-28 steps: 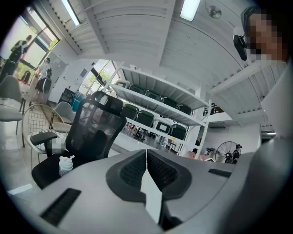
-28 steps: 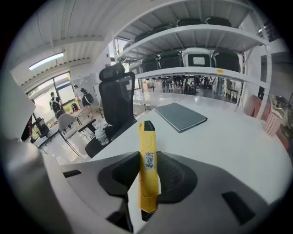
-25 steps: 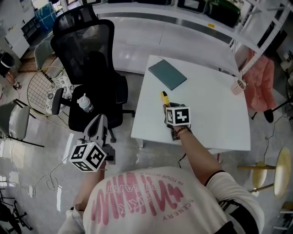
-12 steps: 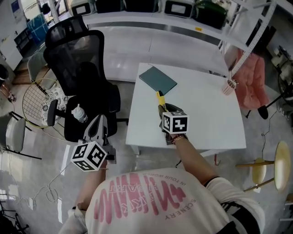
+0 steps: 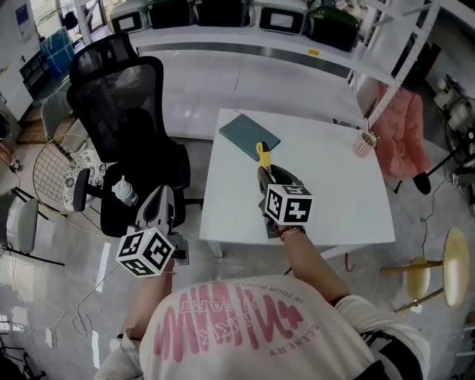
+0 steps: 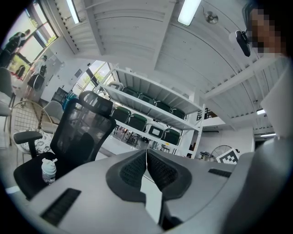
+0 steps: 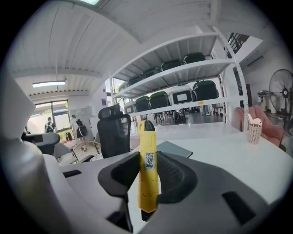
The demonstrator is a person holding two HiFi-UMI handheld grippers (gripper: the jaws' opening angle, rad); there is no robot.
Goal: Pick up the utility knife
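Note:
The yellow utility knife (image 7: 148, 168) stands between the pads of my right gripper (image 7: 147, 176), which is shut on it. In the head view the right gripper (image 5: 269, 178) hangs above the white table (image 5: 326, 185), and the utility knife (image 5: 261, 153) sticks out ahead of it with its yellow tip pointing at the teal notebook (image 5: 249, 135). My left gripper (image 6: 146, 170) has its jaws together with nothing between them. In the head view the left gripper (image 5: 157, 206) sits low at the left, beside the black office chair (image 5: 122, 111), away from the table.
A small pink pen cup (image 5: 363, 144) stands at the table's far right corner. A water bottle (image 5: 124, 191) rests on the chair seat. Shelving (image 5: 245, 15) with dark bins runs behind the table. A round stool (image 5: 445, 271) and a pink cloth (image 5: 404, 126) are to the right.
My right gripper has lifted the utility knife off the table and tilted it more level, toward the notebook. The left gripper has barely shifted.

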